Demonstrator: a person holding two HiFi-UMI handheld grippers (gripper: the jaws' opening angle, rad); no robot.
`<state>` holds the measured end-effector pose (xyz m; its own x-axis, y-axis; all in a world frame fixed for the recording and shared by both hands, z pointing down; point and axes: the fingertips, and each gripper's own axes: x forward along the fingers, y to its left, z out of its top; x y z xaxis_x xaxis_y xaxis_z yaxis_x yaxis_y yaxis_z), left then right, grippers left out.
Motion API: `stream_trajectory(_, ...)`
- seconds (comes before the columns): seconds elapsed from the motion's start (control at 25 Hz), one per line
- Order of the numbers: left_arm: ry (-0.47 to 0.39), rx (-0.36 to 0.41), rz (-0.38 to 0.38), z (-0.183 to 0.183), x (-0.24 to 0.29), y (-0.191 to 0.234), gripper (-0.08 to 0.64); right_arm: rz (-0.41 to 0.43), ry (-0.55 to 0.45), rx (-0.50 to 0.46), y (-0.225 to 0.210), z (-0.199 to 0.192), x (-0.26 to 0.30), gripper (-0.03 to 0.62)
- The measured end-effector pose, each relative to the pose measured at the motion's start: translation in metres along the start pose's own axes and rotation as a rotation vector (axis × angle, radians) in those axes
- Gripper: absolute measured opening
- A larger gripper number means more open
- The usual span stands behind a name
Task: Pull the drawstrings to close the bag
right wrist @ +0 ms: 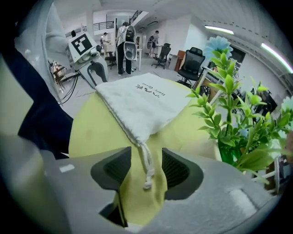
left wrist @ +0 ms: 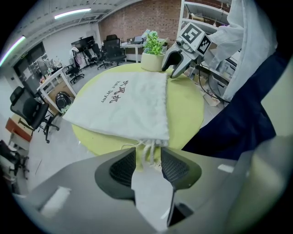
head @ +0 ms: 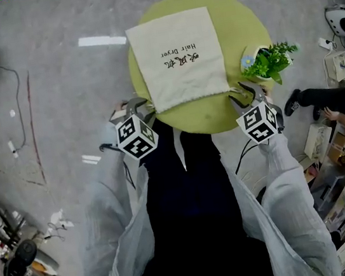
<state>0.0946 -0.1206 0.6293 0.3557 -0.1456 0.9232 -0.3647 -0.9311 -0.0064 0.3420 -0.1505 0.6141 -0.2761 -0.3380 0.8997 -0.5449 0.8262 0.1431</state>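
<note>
Drawstring bag (head: 178,56) lies on the green table (head: 242,24), mouth at six o'clock. Left gripper (left wrist: 147,161) and right gripper (right wrist: 146,170) straddle its cords (right wrist: 145,155), jaws apart. Next I'd clamp, then pull toward nine and three.

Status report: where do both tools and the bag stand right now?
Left tool open, left drawstring between its jaws, ungripped. Right tool open around right drawstring. Bag flat, mouth uncinched. Plant close beside right tool.

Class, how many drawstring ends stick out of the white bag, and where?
2. One drawstring end hangs at the bag's near left corner, between the left gripper's open jaws; the other drawstring end lies at the near right corner, between the right gripper's open jaws.
</note>
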Motion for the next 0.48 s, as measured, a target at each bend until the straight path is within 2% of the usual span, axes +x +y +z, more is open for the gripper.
stream_trajectory(0.08, 0.005, 0.015, -0.005, 0.000, 0.000, -0.002, 0.186, -0.001, 0.016, -0.022, 0.002, 0.001, 0.003, 0.212)
stream_trajectory(0.2, 0.014, 0.036, -0.018, 0.001, 0.001, -0.005, 0.179, -0.011, 0.032, -0.026, 0.003, 0.002, 0.008, 0.176)
stream_trajectory(0.36, 0.033, 0.068, -0.047, 0.003, 0.005, -0.012, 0.123, -0.011, 0.052, -0.004, 0.006, 0.001, 0.012, 0.128)
stream_trajectory(0.48, 0.031, 0.038, -0.060, 0.002, 0.006, -0.013, 0.098, 0.013, 0.062, 0.009, 0.015, 0.000, 0.013, 0.044)
